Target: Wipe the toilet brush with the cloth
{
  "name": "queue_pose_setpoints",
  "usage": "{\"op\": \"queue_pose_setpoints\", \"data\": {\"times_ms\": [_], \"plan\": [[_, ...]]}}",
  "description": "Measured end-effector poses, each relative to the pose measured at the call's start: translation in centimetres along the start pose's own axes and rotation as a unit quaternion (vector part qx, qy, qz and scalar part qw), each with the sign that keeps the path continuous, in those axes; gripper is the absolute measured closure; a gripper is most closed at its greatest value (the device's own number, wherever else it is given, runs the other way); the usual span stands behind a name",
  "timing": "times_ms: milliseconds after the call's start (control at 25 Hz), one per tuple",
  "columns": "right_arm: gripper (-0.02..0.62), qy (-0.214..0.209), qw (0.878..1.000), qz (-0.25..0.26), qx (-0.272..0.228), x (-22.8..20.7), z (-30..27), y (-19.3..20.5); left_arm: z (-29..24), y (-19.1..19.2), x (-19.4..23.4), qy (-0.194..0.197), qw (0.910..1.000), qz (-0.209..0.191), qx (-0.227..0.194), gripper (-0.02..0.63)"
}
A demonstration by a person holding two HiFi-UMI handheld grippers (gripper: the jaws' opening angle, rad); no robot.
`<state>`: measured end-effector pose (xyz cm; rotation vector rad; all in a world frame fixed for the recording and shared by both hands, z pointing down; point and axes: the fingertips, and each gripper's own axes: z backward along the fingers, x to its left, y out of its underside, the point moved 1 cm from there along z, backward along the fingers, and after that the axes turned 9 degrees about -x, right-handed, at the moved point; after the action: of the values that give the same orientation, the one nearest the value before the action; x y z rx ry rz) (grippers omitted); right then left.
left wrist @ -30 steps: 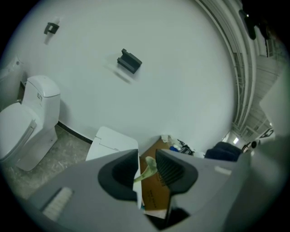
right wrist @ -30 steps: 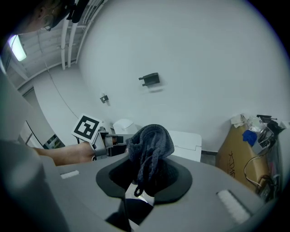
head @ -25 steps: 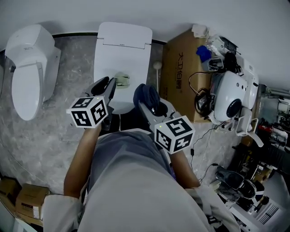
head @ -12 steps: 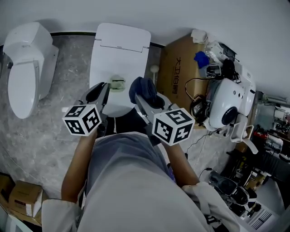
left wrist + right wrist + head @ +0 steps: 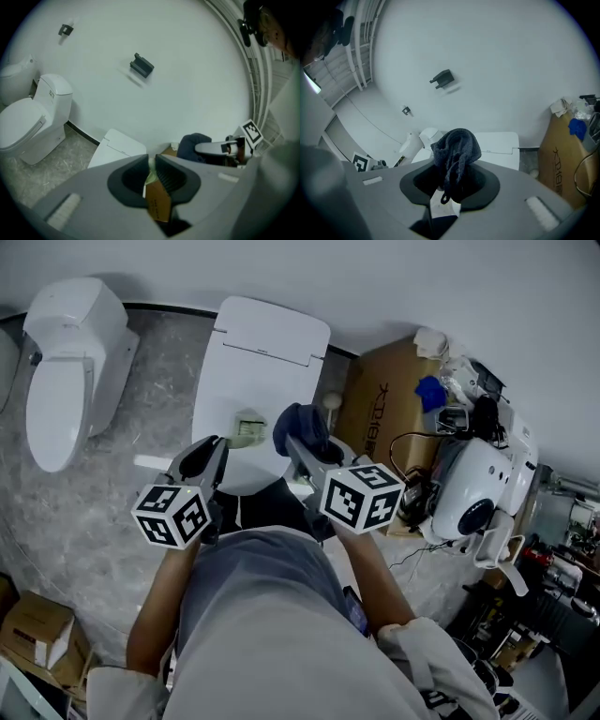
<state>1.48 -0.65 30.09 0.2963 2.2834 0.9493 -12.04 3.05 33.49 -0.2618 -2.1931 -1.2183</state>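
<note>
My left gripper (image 5: 216, 444) is shut on the toilet brush. Its pale green head (image 5: 247, 427) shows past the fingertips over the closed toilet lid (image 5: 267, 343), and a white handle end (image 5: 150, 463) sticks out to the left. In the left gripper view the pale green piece (image 5: 150, 177) sits pinched between the nearly closed jaws of the left gripper (image 5: 151, 174). My right gripper (image 5: 302, 448) is shut on a bunched dark blue cloth (image 5: 300, 426), just right of the brush head and apart from it. The cloth (image 5: 457, 149) bulges above the jaws of the right gripper (image 5: 452, 180).
A second white toilet (image 5: 66, 362) stands at the left. Right of the lid are a brown cardboard box (image 5: 384, 418) and a white round-topped stick (image 5: 330, 400). Cables and white equipment (image 5: 473, 493) crowd the right. Small boxes (image 5: 37, 634) lie on the marbled floor at lower left.
The head view has shifted a little. Both grippers keep their hold and stay side by side over the toilet lid. The white handle end now shows left of the left gripper.
</note>
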Motion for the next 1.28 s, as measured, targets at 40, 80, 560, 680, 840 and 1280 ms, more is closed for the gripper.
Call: {"op": "queue_pose_setpoints", "data": {"times_ms": [40, 80, 560, 680, 840, 1280], "plan": [[0.502, -0.008, 1.0, -0.004, 0.008, -0.3, -0.5, 0.1, 0.0, 0.0, 0.0, -0.005, 1.0, -0.001, -0.002, 0.606], [0.502, -0.019, 1.0, -0.005, 0.017, -0.5, -1.0, 0.2, 0.1, 0.1, 0.0, -0.009, 0.9999, -0.001, -0.004, 0.606], [0.497, -0.172, 0.966, 0.165, 0.103, -0.6, -7.0, 3.4, 1.0, 1.2, 0.2, -0.06, 0.9977, 0.018, -0.025, 0.606], [0.498, -0.202, 0.953, 0.181, 0.131, -0.7, -9.1, 4.4, 1.0, 1.3, 0.3, -0.071, 0.9968, 0.012, -0.034, 0.606], [0.499, -0.242, 0.929, 0.209, 0.186, -0.8, -12.3, 6.3, 1.1, 1.2, 0.6, -0.084, 0.9953, 0.014, -0.045, 0.606], [0.502, -0.347, 0.824, 0.276, 0.352, -1.4, -19.5, 13.2, 1.3, 1.0, 1.4, -0.119, 0.9891, 0.035, -0.08, 0.606]]}}
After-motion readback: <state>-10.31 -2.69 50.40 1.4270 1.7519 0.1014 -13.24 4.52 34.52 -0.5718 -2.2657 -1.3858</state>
